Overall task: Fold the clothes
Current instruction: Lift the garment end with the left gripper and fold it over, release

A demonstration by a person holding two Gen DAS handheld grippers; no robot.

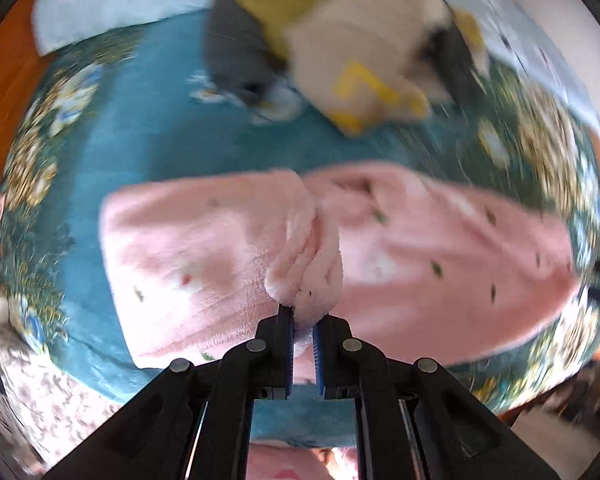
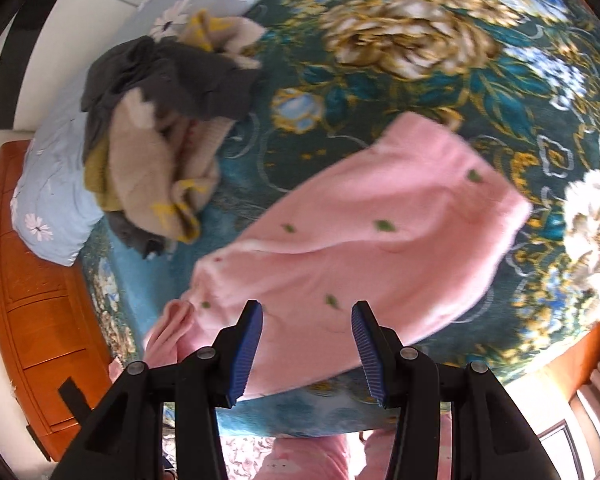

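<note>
- Teal floral bedspread (image 2: 420, 60) fills both our views; a pale blue pillow (image 2: 56, 200) lies at 9 o'clock in the right wrist view, against an orange wooden headboard (image 2: 32, 300).
- We see a heap of grey, beige and yellow clothes (image 2: 160, 128) at 10 o'clock, well apart from our grippers.
- We see the pink fleece garment (image 1: 420, 240), dotted with small green marks, lying across the bedspread, blurred in the left wrist view.
- Our left gripper (image 1: 303, 322) pinches a bunched fold of it at 6 o'clock.
- Our right gripper (image 2: 307, 320) is spread wide over the same garment, with nothing between its blue pads (image 2: 246, 352).
</note>
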